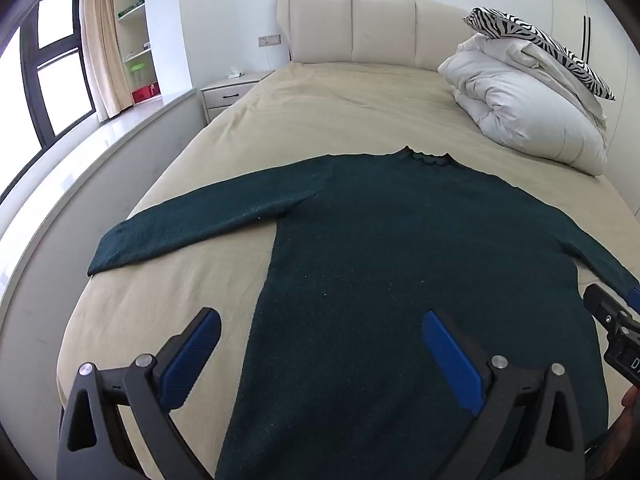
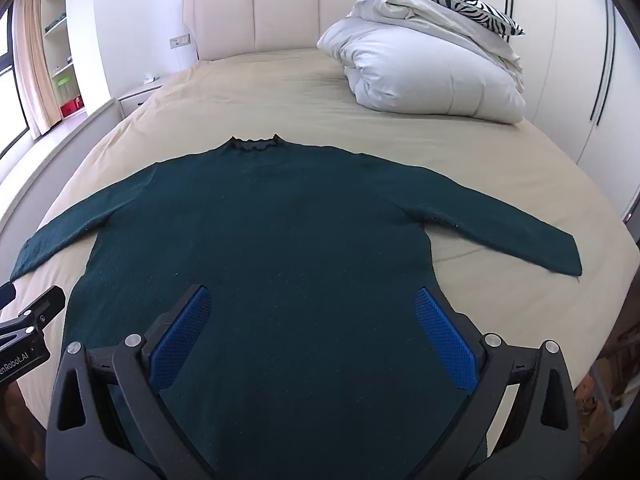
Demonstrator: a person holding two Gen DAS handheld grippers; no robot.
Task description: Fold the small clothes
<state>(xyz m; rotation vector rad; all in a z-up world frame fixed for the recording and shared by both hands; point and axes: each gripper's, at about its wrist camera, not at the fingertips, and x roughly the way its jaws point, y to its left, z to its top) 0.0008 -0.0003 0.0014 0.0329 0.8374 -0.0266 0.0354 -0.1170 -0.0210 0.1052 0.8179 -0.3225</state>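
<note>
A dark green long-sleeved sweater (image 1: 384,248) lies flat on the beige bed (image 1: 320,112), collar toward the headboard, both sleeves spread out to the sides. It also shows in the right wrist view (image 2: 272,240). My left gripper (image 1: 320,320) is open and empty, hovering over the sweater's lower left side. My right gripper (image 2: 312,300) is open and empty, hovering over the sweater's lower right part. The right gripper's tip shows at the right edge of the left wrist view (image 1: 612,320). The left gripper's tip shows at the left edge of the right wrist view (image 2: 36,312).
A folded white duvet (image 1: 528,100) with a zebra-print pillow (image 1: 540,46) on top sits at the bed's far right. A nightstand (image 1: 232,92), window ledge (image 1: 80,168) and shelves (image 1: 136,32) stand left of the bed. A wardrobe (image 2: 580,60) stands to the right.
</note>
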